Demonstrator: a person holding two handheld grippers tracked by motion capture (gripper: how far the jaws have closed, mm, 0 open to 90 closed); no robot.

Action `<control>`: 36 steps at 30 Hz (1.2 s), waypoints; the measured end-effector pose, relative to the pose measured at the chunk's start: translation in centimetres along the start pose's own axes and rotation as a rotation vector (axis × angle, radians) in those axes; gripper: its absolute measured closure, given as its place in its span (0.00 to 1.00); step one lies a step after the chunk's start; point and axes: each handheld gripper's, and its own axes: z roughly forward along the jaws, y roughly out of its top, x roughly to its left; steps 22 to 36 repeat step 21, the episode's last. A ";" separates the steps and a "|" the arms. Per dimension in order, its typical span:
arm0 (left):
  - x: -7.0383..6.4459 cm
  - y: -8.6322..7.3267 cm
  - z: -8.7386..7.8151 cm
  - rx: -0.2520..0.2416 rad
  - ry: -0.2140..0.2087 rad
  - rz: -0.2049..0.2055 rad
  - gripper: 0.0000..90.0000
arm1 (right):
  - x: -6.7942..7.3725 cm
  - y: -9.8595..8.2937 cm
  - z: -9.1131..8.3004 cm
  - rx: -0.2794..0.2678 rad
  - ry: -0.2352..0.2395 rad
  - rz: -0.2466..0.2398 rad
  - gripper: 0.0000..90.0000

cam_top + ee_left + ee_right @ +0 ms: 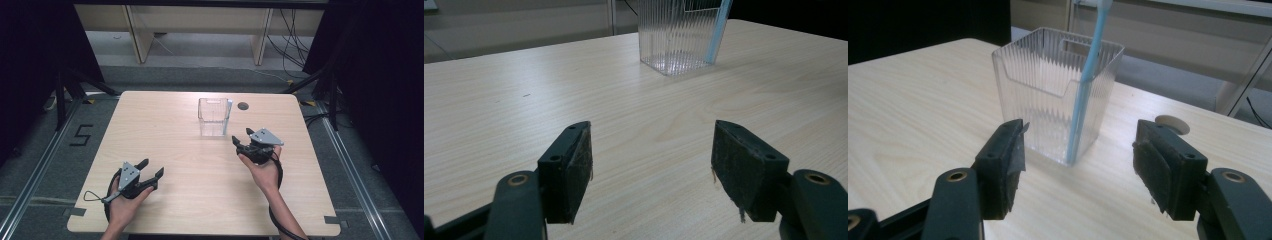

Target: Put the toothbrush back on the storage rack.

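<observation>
While the left gripper (149,171) waits well back with fingers apart, the right gripper (241,141), fingers also apart, sits just right of the clear cup (213,116), whose blue toothbrush (1087,85) stands nearly upright.

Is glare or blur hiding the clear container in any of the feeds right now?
High view: clear container small and washed out against the table, edges faint. Left gripper view: sharp ribs, bright reflection at its base, top cropped. Right gripper view: container crisp, blue stick clear; right gripper jaws soft-focused.
</observation>
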 end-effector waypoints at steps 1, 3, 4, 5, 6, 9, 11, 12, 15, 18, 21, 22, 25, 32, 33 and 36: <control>0.0 0.0 0.0 -0.010 -0.003 -0.002 0.36 | 0.1 -0.1 -0.2 0.005 0.006 0.004 0.42; 0.0 0.0 -0.1 -0.005 -0.003 -0.010 0.36 | 0.1 -0.6 -0.8 0.005 0.016 -0.003 0.42; 0.0 0.0 -0.1 -0.005 -0.001 -0.007 0.36 | 0.1 -0.8 -1.0 0.009 0.009 -0.007 0.42; 0.0 0.0 -0.1 -0.005 -0.001 -0.008 0.36 | 0.2 -1.1 -1.3 0.017 0.012 0.000 0.42; 0.0 0.0 -0.1 -0.005 -0.002 -0.006 0.36 | 0.1 -1.2 -1.5 0.019 0.009 -0.021 0.41; 0.1 -0.1 -0.1 -0.005 0.001 -0.003 0.36 | 0.1 -2.1 -2.4 0.038 0.005 -0.014 0.41; 0.1 -0.2 0.0 -0.022 -0.003 -0.001 0.36 | 0.2 -2.8 -3.0 0.044 0.009 0.001 0.41; 0.1 -0.2 -0.1 -0.009 0.006 -0.001 0.36 | 0.1 -3.1 -3.4 0.039 0.002 0.000 0.41; 0.1 -0.1 -0.2 -0.019 0.010 -0.002 0.36 | 0.4 -3.9 -4.6 0.044 0.005 0.020 0.41; 0.2 -0.1 -0.1 -0.028 0.013 -0.005 0.36 | 0.7 -4.3 -5.4 0.044 -0.001 0.032 0.40; 0.2 -0.2 -0.2 -0.024 0.019 -0.008 0.36 | 0.9 -4.7 -6.0 0.052 0.007 0.044 0.40; 0.2 -0.2 -0.2 -0.024 0.019 -0.008 0.36 | 0.9 -4.7 -6.0 0.052 0.007 0.044 0.40; 0.2 -0.2 -0.2 -0.024 0.019 -0.008 0.36 | 0.9 -4.7 -6.0 0.052 0.007 0.044 0.40; 0.2 -0.2 -0.2 -0.024 0.019 -0.008 0.36 | 0.9 -4.7 -6.0 0.052 0.007 0.044 0.40; 0.2 -0.2 -0.2 -0.024 0.019 -0.008 0.36 | 0.9 -4.7 -6.0 0.052 0.007 0.044 0.40; 0.2 -0.2 -0.2 -0.024 0.019 -0.008 0.36 | 0.9 -4.7 -6.0 0.052 0.007 0.044 0.40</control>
